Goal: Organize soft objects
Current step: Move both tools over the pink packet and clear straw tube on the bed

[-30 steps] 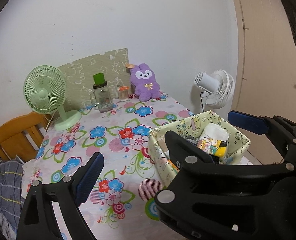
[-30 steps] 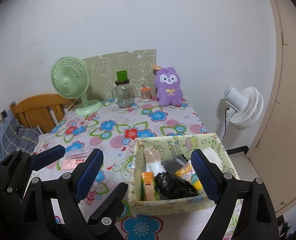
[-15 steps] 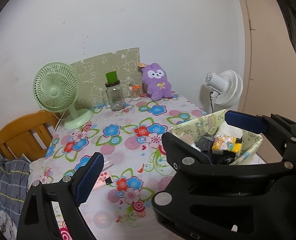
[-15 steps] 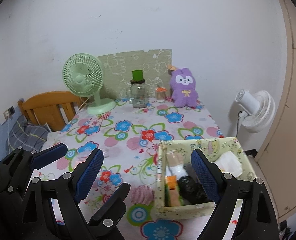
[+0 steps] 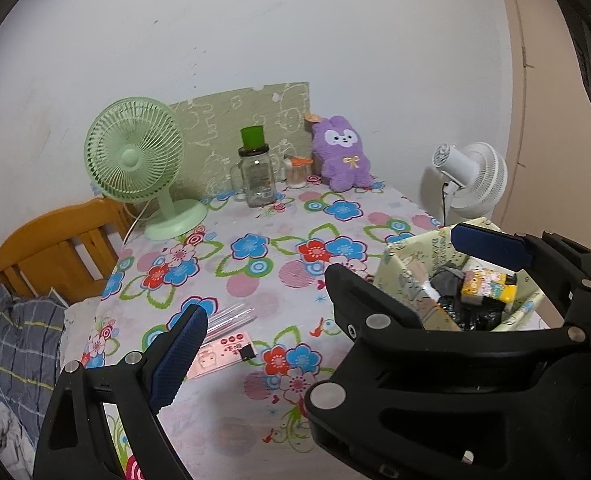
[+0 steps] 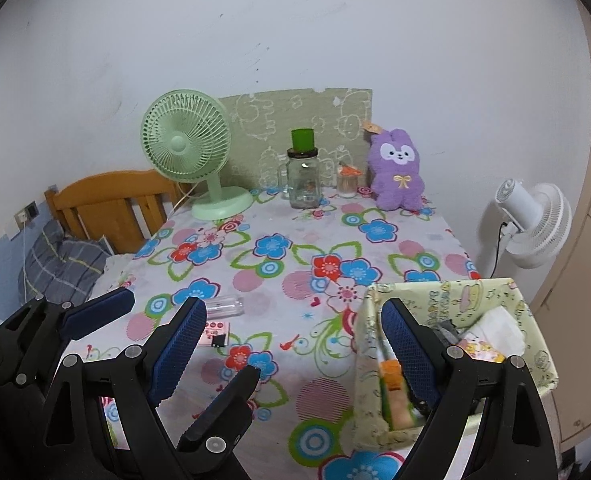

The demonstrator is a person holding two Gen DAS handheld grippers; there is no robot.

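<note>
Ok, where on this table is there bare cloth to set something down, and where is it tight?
The widest free patch is mid-table, bordered by the green fan and glass jar behind, the fabric bin on the right and the pink card at the near left. It is crowded along the back wall, from the fan to the purple plush, and inside the bin.
</note>
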